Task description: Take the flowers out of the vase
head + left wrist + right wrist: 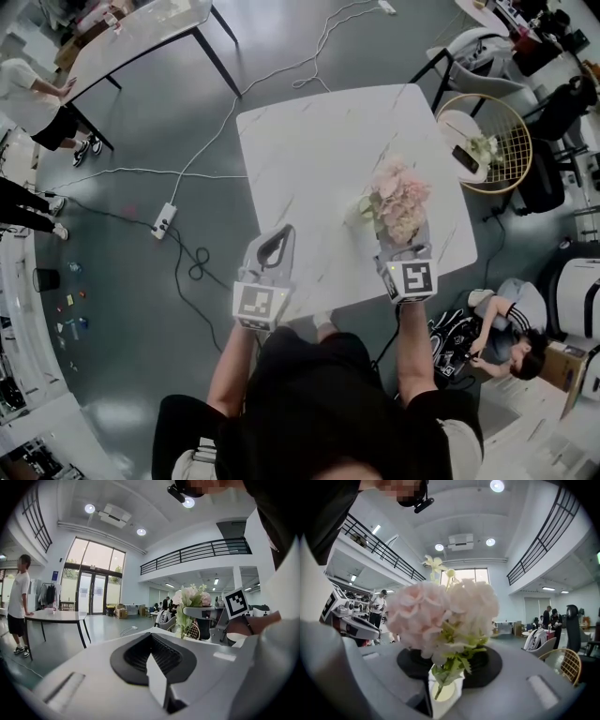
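Note:
A bunch of pale pink flowers [401, 202] with green leaves stands over the near right part of the white marble table [319, 150]. My right gripper [408, 253] is shut on the green stems just under the blooms [440, 616]; its black pads flank them. Below, between the jaws, a white vase mouth [443, 693] shows, with the stem's lower end at its opening. From the left gripper view the flowers [190, 597] sit above the right gripper's finger [201, 611], the thin stem hanging beneath. My left gripper [284, 230] is shut on nothing, left of the flowers.
A round wire-basket chair [487, 141] stands beyond the table's right edge. A person [506, 328] sits on the floor at the lower right. A power strip [164, 220] and cables lie on the floor at the left. Another table [131, 37] is at the back left.

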{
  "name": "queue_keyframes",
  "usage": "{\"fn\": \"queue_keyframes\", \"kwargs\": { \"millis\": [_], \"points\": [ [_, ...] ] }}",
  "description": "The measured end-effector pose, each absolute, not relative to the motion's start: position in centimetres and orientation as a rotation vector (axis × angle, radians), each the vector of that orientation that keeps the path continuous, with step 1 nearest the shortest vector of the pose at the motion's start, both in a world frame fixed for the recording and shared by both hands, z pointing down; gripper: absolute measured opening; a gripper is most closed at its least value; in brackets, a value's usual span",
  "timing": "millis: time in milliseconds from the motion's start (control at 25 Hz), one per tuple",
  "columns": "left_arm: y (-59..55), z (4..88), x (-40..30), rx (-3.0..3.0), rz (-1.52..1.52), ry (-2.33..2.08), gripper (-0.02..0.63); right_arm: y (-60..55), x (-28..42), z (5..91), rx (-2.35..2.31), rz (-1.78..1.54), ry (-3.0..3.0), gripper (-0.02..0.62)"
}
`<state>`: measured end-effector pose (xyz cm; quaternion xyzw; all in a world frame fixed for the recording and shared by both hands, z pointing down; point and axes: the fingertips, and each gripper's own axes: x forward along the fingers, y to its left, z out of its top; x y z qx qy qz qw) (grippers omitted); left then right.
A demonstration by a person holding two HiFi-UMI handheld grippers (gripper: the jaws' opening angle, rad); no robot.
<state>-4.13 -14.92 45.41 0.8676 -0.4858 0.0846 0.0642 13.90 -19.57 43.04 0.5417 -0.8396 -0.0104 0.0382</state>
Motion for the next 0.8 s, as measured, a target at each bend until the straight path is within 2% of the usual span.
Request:
{"fn": "queue_keyframes", "kwargs": {
  "millis": [800],
  "points": [
    [-12.8, 40.9, -5.1, 2.732, 0.156, -1.429, 0.008, -16.6, 13.8, 37.1, 1.779, -0.182, -2.520, 0.138]
  ]
}}
